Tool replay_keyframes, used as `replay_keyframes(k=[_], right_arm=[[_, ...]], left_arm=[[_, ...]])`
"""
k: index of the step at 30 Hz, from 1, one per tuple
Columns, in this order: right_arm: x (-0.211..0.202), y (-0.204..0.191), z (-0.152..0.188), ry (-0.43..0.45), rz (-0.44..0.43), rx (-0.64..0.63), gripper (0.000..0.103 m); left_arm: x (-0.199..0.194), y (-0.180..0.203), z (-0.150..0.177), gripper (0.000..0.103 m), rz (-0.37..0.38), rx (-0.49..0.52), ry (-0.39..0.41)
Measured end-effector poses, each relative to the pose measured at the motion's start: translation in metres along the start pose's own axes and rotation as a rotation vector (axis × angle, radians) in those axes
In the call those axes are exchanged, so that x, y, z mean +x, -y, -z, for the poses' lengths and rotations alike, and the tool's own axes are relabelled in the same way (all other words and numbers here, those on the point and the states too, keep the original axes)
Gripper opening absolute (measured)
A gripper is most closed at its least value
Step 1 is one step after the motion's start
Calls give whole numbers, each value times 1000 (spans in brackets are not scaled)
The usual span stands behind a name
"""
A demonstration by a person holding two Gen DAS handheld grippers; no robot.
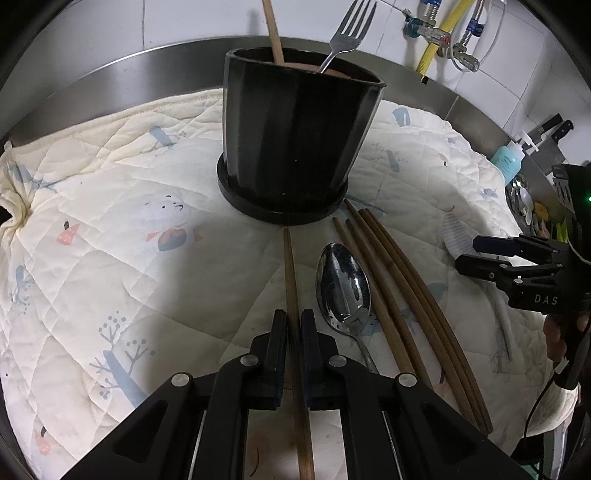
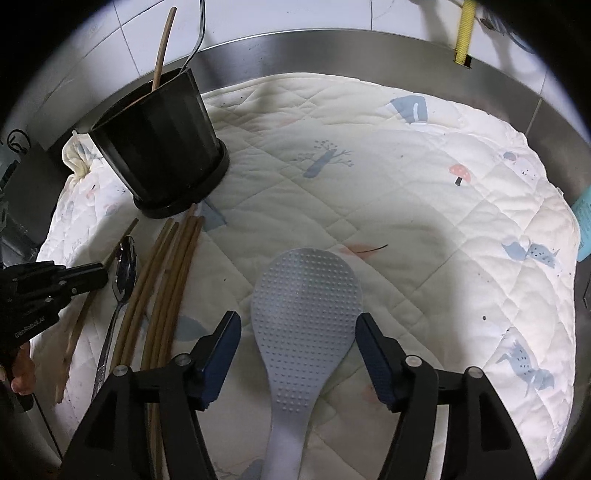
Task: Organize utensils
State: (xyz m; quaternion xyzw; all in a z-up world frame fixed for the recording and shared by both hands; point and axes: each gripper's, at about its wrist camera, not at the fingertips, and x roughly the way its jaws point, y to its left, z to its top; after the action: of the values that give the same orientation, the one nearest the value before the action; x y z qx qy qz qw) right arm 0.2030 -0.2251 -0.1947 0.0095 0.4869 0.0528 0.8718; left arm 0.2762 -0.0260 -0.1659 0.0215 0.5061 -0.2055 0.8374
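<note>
Stainless tabletop [image 1: 155,70] with a raised steel back edge, white tiled wall [image 1: 192,18] behind; yellow hose and valve fittings [image 1: 439,33] on the wall far right. One cream quilted mat [image 1: 110,206] with printed trees and animals covers most of the surface.

One black ribbed holder [image 1: 295,144] on a round base stands far centre in the left view, far left in the right view. Inside it: one fork [image 1: 345,33], tines up, and one wooden stick [image 1: 273,33].

One grey dimpled rice paddle [image 2: 304,314] lies flat on the mat, near centre of the right view. Right gripper [image 2: 297,354] is spread wide, fingers either side of the paddle head, not touching it.

Four loose chopsticks [image 1: 399,295] lie bundled just right of one metal spoon [image 1: 343,284], bowl up, all near the holder base.

One single chopstick [image 1: 293,295] lies left of the spoon, tip close to the holder base. Left gripper [image 1: 294,325] is narrowed around it with a pad on each side; can't confirm the pads actually pinch it.

Far right: one blue pump bottle [image 1: 511,158], knife handles [image 1: 554,127] behind it.
</note>
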Motion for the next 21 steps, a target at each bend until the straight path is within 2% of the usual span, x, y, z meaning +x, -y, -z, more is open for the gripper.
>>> replay_keyframes(k=[10,15,21], right_arm=[[0,5,1,-21,33,6,71],[3,-5,0,-32,45,-12,78],[10,-16,-5,-43,85,-29,78]], left_arm=[[3,-2,-1,7,14,4,3],[4,-2,-2,7,16,6,2],[4,-1,-3,7,16,7,-1]])
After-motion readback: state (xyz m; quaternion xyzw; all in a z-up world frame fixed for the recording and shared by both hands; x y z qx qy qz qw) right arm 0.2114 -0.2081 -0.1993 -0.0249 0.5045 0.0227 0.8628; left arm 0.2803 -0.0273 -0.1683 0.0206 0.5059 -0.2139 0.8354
